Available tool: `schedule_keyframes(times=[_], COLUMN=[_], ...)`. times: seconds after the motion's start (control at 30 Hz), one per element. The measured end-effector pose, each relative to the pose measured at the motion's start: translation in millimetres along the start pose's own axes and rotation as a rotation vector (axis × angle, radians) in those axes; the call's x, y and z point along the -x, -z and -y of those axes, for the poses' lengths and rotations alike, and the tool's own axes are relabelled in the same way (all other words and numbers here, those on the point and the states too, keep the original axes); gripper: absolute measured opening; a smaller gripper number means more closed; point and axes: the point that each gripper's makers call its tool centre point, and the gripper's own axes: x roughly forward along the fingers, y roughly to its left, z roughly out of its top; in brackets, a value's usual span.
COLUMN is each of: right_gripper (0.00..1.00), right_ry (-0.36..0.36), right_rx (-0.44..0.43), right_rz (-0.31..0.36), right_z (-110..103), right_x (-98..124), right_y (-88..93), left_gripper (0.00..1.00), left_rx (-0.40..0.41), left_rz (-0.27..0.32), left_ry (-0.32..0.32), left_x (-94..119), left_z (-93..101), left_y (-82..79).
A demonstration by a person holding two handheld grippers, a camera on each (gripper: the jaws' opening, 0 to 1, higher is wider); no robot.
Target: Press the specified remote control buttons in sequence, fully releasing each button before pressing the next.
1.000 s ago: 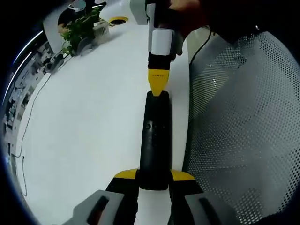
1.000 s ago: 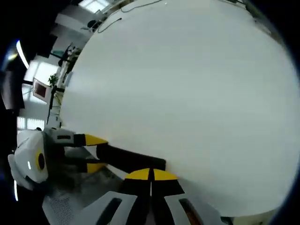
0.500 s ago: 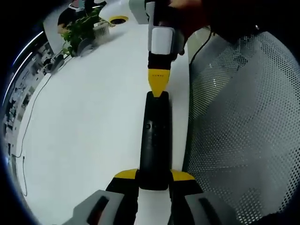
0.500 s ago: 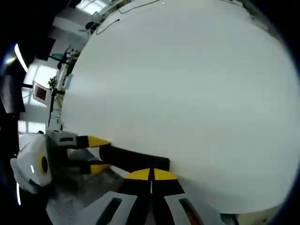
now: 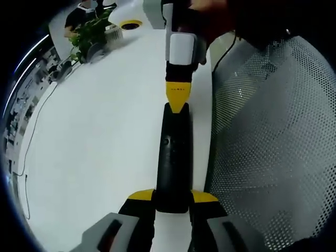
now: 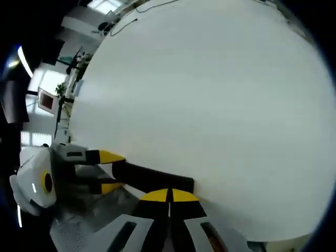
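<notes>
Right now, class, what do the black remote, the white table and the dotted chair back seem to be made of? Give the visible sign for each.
Remote: probably matte black plastic; dull, even, moulded surface with a small button.
Table: smooth white laminate or painted board, perhaps; flat, uniform, softly reflective.
Chair back: likely woven grey mesh; regular pattern of tiny holes.

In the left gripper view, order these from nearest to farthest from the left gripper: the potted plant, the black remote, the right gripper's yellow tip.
1. The black remote, clamped at its near end between the jaws of the left gripper.
2. The right gripper, its yellow tip meeting the remote's far end, straight ahead.
3. The potted plant, far off at the upper left on the white table.
</notes>
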Motion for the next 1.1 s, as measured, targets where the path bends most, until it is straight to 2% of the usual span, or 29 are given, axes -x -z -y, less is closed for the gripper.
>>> schedule_keyframes(times=[0.13, 0.53, 0.87, 1.1], right_gripper=[0.00, 0.00, 0.00, 0.00], right_ry=[0.030, 0.018, -0.020, -0.068], right_rx=[0.048, 0.040, 0.002, -0.019], right_rz=[-0.001, -0.007, -0.013, 0.036], right_z=[-1.3, 1.0, -2.4, -7.4], right_x=[-0.5, -0.7, 0.1, 2.2], right_y=[0.4, -0.5, 1.3, -7.1], left_gripper=[0.25, 0.25, 0.25, 0.25], left_rx=[0.002, 0.011, 0.006, 0.007], left_rz=[0.000, 0.002, 0.007, 0.008], left_ry=[-0.001, -0.006, -0.006, -0.005], left_x=[0.1, 0.0, 0.0, -0.1], left_z=[0.1, 0.4, 0.4, 0.9], left_y=[0.0, 0.0, -0.1, -0.3])
